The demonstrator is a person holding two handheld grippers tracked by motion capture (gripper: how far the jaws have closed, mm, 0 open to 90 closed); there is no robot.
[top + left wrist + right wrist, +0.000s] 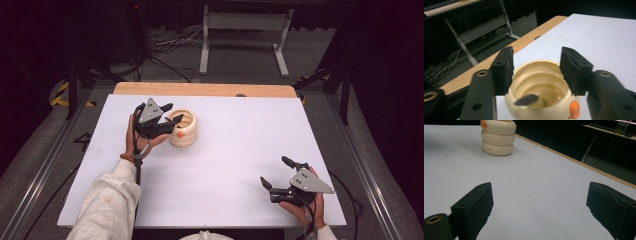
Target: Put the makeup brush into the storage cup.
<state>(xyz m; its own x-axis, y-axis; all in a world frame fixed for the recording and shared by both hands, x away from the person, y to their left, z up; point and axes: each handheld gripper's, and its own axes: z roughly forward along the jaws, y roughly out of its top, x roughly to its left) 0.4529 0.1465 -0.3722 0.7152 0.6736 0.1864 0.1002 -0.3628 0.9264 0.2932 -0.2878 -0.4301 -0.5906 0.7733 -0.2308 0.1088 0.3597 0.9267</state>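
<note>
A cream ribbed pot [183, 128] stands on the white counter [225, 165], toward its far left. The left tongs [536, 72] are held open just above the pot's mouth; a small dark-tipped object [527, 99] is seen inside. The right tongs [540, 207] are held open, well apart. Dropping appears finished; withdrawal is probably called for next.

Cream ribbed pot [541, 85]: upright, open-topped, orange knob on its outer wall. It stands directly below the parted left gripper [536, 68] tips. A dark blurred object [526, 99] lies inside.
</note>
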